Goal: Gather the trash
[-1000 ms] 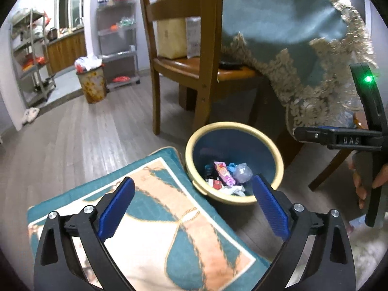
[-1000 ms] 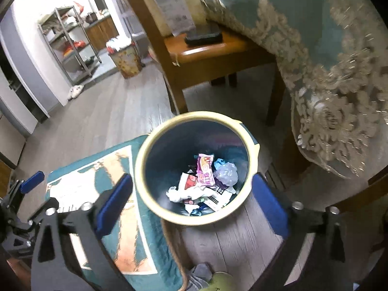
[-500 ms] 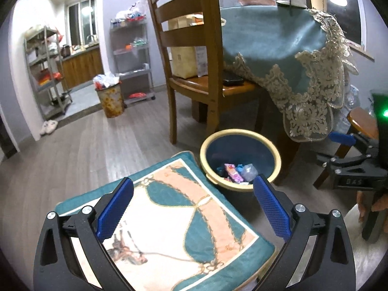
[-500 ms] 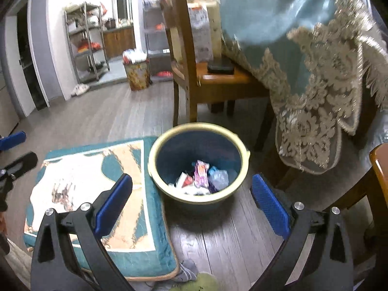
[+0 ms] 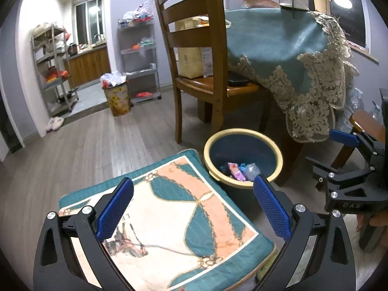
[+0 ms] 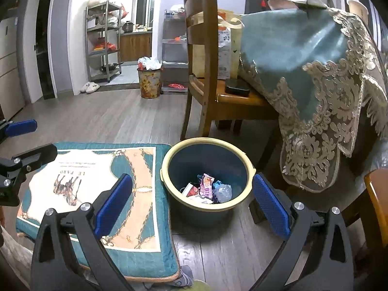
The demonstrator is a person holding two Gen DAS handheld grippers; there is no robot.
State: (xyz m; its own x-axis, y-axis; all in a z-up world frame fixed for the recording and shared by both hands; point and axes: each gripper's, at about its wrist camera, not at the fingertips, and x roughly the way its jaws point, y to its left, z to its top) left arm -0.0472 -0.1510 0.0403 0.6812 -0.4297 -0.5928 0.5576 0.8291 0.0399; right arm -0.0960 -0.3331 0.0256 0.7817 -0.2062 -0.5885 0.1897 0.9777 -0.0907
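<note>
A blue bin with a yellow rim [image 5: 276, 150] [image 6: 169, 160] stands on the wood floor beside a chair. It holds several crumpled wrappers [image 5: 238, 169] [image 6: 208, 189]. My left gripper [image 5: 194, 208] is open and empty, raised above a teal cushion, left of the bin. My right gripper [image 6: 191, 198] is open and empty, hovering in front of the bin and above the floor. The right gripper also shows at the right edge of the left wrist view [image 5: 346, 160]. The left gripper shows at the left edge of the right wrist view [image 6: 21, 140].
A teal and peach cushion [image 5: 169, 208] [image 6: 92, 184] lies on the floor left of the bin. A wooden chair [image 5: 208, 80] [image 6: 218, 92] and a table with a lace-edged teal cloth [image 5: 286, 48] [image 6: 303, 60] stand behind the bin. A second full bin [image 5: 116, 97] stands far back.
Both grippers have pulled back and up from the bin, which now looks smaller and farther. Both stay open and empty.
</note>
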